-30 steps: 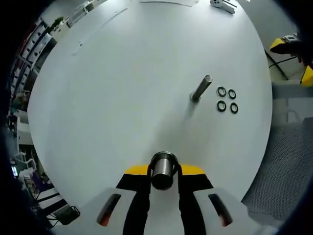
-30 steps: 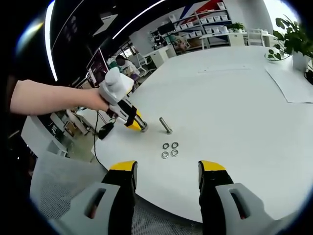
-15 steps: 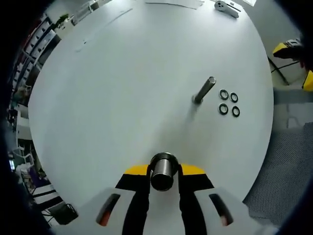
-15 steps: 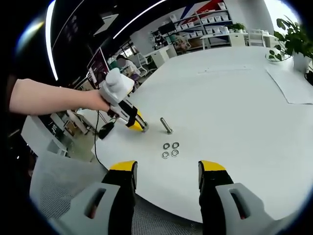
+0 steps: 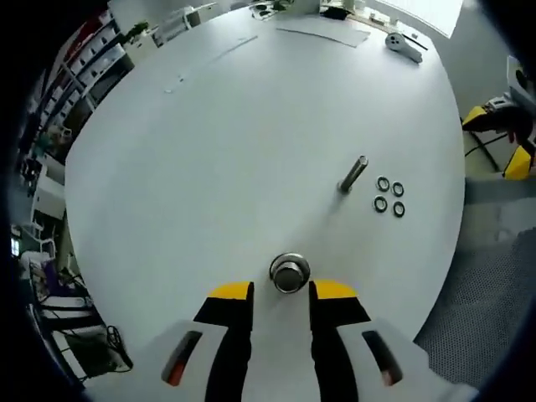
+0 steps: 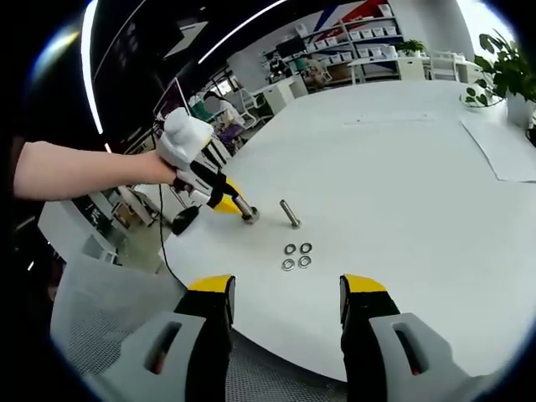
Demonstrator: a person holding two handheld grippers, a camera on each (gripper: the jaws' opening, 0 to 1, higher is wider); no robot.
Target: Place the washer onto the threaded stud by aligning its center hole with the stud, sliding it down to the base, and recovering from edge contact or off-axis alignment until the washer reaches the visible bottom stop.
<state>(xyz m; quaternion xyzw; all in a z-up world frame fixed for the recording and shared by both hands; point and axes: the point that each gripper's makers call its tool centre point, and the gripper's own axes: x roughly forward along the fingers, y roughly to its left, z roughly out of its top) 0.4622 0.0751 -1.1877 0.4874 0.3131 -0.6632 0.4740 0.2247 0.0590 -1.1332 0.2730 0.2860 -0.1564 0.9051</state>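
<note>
A short metal stud (image 5: 289, 273) stands on the white table (image 5: 209, 151), seen end-on just ahead of my left gripper's (image 5: 281, 293) yellow tips, which are open and apart from it. A second, slimmer threaded stud (image 5: 353, 174) stands further right. Several black washers (image 5: 389, 197) lie in a small cluster beside it. In the right gripper view a hand holds the left gripper (image 6: 219, 199) tilted down at the short stud (image 6: 249, 215), with the slim stud (image 6: 290, 214) and washers (image 6: 296, 256) to its right. My right gripper (image 6: 286, 289) hangs open over the table's near edge, holding nothing.
A white tool (image 5: 404, 47) and paper sheets (image 6: 511, 146) lie on the far side of the table. A potted plant (image 6: 502, 67) stands at the far right. Grey mesh seating (image 5: 486, 276) sits just off the table edge. Shelves and desks fill the background.
The left gripper has let go of the short stud and pulled up and back; the stud now stands free ahead of the tips. The right gripper has barely moved.
</note>
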